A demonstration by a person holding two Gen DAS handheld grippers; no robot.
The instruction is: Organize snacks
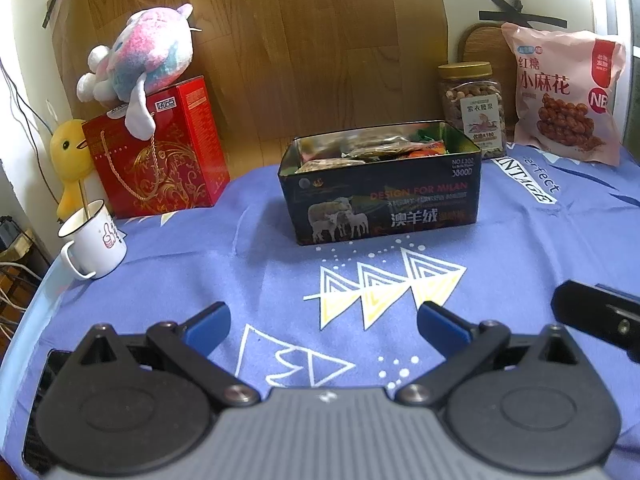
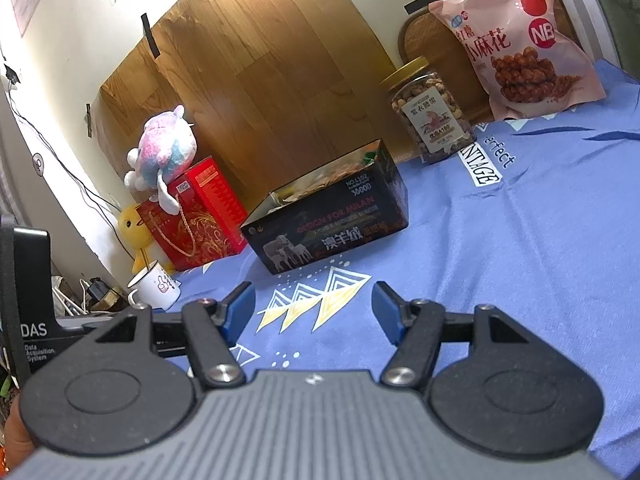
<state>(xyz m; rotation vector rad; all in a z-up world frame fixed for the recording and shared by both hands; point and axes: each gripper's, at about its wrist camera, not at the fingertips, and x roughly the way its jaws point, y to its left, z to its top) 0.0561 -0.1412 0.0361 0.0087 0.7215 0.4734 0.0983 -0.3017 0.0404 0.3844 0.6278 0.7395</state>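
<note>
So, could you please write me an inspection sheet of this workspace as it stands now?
Surface: blue printed tablecloth covers the table, slightly creased.
Job's things: open dark tin box mid-table, snack packets inside; nut jar with gold lid and pink snack bag upright behind it to the right.
Clutter: red gift box with plush toy on top; yellow duck toy; white mug holding a stick.
Grippers: left gripper open, empty; right gripper open, empty; both above the cloth.
Cables: wires run along the wall at left.
Surroundings: wooden board taped against the wall.
</note>
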